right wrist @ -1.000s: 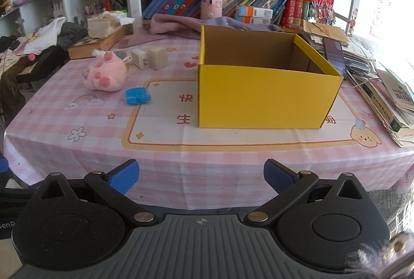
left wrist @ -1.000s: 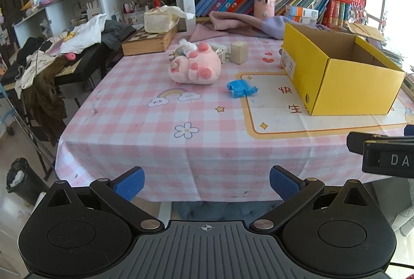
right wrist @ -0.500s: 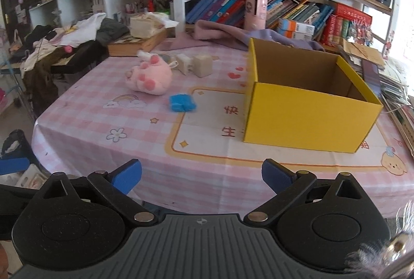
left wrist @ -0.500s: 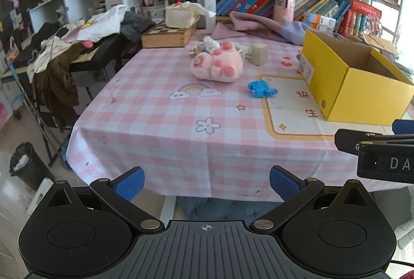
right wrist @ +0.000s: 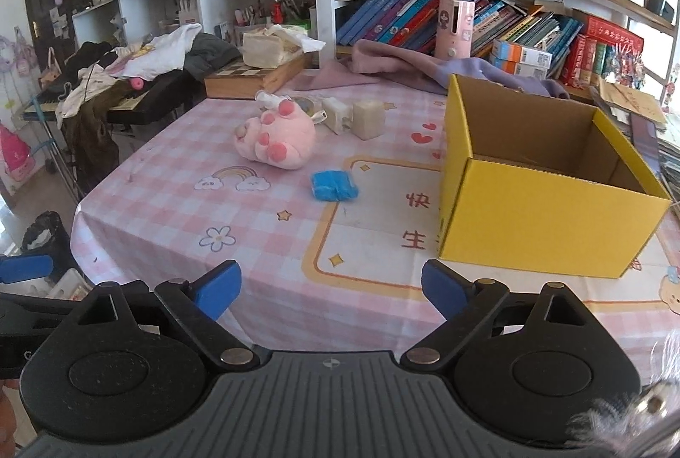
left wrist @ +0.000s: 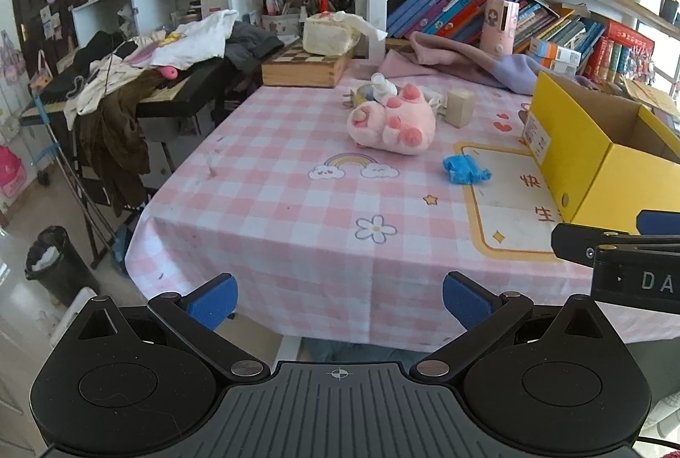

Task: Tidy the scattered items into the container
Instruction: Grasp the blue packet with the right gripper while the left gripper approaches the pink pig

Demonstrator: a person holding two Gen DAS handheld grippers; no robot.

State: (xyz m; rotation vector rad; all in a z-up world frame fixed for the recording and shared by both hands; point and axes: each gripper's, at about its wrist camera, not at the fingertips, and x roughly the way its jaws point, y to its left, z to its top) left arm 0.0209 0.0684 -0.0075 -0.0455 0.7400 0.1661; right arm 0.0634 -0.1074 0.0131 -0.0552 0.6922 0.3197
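- Both claws hang off the near edge of the surface [right wrist: 178,203], nothing picked up yet. The left claw [left wrist: 338,298] gapes wide and empty; the right claw [right wrist: 331,288] is open and empty too, though its jaws have just been closing a bit on nothing.
- The stuff to tidy sits well away from them: pink plush paw [right wrist: 276,139], blue crumpled thing [right wrist: 333,186], a beige block [right wrist: 369,113] and a white plug [right wrist: 335,114] bunched behind the paw. The yellow box [right wrist: 548,203] stands to their right, open and, as far as I can see, empty.
- Risk, I'd guess: the plug and block touch, so grabbing one could knock the other or shove it under the paw.
- The blue thing looks flat and floppy, so a claw might pinch the tablecloth along with it.
- The two claws are close side by side and could bump.
- Compared with a second ago, both views have swung leftward: the box sits further right in each, and more of the cluttered keyboard stand shows.
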